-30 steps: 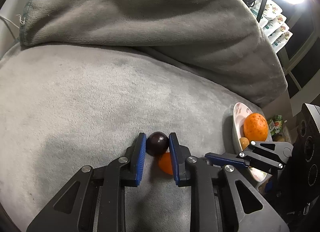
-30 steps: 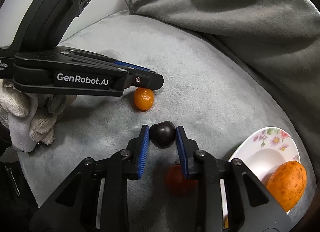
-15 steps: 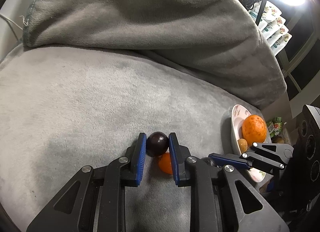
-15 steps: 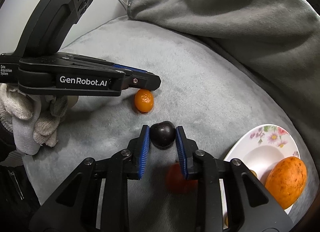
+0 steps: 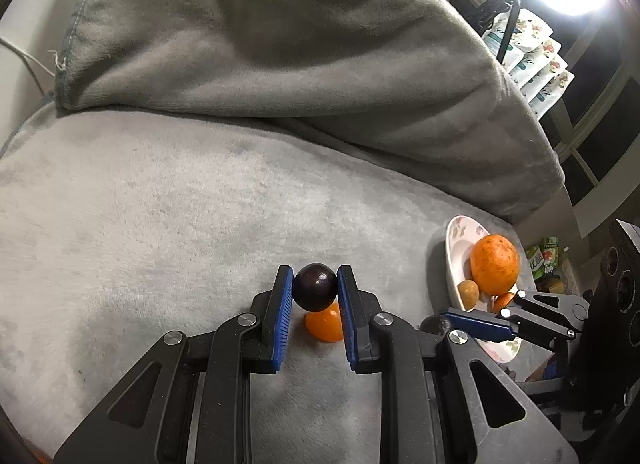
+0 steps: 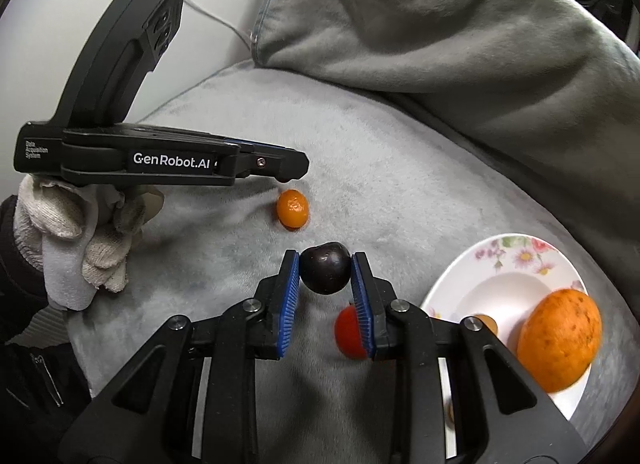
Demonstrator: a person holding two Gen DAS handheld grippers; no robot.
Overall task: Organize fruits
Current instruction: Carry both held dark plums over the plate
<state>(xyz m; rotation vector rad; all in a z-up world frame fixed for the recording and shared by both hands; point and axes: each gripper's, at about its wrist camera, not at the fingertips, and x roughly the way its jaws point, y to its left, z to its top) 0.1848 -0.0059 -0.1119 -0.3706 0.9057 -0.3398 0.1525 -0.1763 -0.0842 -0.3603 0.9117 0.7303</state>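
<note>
Nearest the left wrist camera, left hand-held gripper [image 5: 315, 288] clamped on a dark round fruit [image 5: 315, 287], blue pads [image 5: 280, 316] pressed against its two sides, fruit raised off the grey plush seat [image 5: 160, 223]. Just below that grip, a small orange fruit [image 5: 325, 326] lying on the seat, partly hidden by the right-side finger. Off to the right, seen nearly edge-on, a floral plate [image 5: 454, 248] on the same seat, holding a large speckled orange fruit [image 5: 494, 264] with a small tan fruit [image 5: 468, 290] beside it. Across the plate's near rim, from that view, the blue-padded fingers of the other tool.

Nearest the right wrist camera, right hand-held gripper [image 6: 325, 270] closed around a second dark fruit [image 6: 326, 268], pinched at the fingertips. Below, half covered by the right-side finger, a red fruit [image 6: 348, 332] on the seat, near the plate's rim. Further out, the small orange fruit alone on the plush, right under the tip of the left hand-held gripper, shown side-on and carried by a white-gloved left hand [image 6: 80, 232]; from this side cannot tell what sits between its fingers. At the right, plate with the large orange fruit toward its near edge. Beyond everything, a big grey cushion [image 6: 440, 43] slumped across the back of the seat
</note>
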